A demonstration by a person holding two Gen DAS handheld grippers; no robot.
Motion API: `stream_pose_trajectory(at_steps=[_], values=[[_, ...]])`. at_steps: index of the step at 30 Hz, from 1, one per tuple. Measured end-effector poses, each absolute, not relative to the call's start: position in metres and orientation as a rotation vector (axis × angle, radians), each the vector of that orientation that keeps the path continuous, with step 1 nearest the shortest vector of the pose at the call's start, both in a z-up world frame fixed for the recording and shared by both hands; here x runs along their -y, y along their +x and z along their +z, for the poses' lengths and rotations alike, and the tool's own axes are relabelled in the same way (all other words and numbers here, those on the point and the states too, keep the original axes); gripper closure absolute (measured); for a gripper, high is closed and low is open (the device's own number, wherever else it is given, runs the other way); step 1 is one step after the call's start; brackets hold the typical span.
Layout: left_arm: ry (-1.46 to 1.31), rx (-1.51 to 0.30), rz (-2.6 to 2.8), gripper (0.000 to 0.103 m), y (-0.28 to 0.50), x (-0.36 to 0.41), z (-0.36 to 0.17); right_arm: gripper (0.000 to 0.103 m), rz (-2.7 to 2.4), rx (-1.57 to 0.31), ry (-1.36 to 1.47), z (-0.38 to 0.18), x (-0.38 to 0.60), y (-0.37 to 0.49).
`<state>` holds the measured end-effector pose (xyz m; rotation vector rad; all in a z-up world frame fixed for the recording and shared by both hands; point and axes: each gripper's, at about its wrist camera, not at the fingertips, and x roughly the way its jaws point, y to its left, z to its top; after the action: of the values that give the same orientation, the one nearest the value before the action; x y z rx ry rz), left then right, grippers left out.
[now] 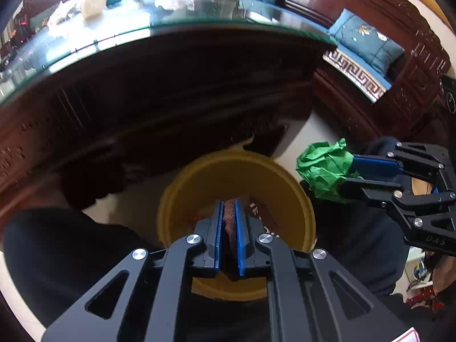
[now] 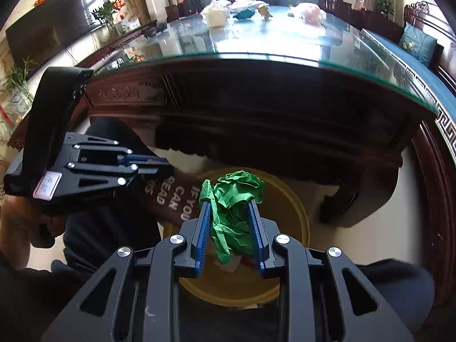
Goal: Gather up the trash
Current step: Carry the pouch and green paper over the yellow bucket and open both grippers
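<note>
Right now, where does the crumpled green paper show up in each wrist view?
Left wrist: green paper at right, clamped in the right gripper, beside the yellow bin.
Right wrist: green paper at centre, above the same bin.
Shared landmark: glass-topped table.

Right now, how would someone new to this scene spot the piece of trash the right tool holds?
Find the glass-topped table; below its near edge a yellow bin stands on the floor. Above the bin, the right tool grips a crumpled green paper wad, the only bright green thing there.
</note>
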<state>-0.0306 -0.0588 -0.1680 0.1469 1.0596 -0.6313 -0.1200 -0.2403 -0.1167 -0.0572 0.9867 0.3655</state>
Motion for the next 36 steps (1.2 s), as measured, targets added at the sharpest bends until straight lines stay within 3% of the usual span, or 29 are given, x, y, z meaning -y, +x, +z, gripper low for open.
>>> stream_pose_trajectory(at_steps=[1,3,5,6,36], values=[[0.149,-1.066,-0.633,0.093,-0.032,0.060,-0.171,0.075,0.356,-0.991,-0.065,-0.120,0.239,-0.120],[0.148,-1.080,-0.646,0.088,-0.034,0.061,-0.178,0.063,0.342,-1.014,-0.079,-0.126,0.237,-0.121],[0.151,-1.087,-0.649,0.052,-0.036,0.064,-0.183,0.055,0.336,-1.019,-0.080,-0.132,0.238,-0.121],[0.153,-1.092,-0.648,0.049,-0.037,0.065,-0.185,0.055,0.329,-1.019,-0.080,-0.133,0.239,-0.121],[0.123,-1.017,-0.584,0.050,0.006,0.062,-0.153,0.055,0.384,-1.005,0.002,-0.127,0.249,-0.081]])
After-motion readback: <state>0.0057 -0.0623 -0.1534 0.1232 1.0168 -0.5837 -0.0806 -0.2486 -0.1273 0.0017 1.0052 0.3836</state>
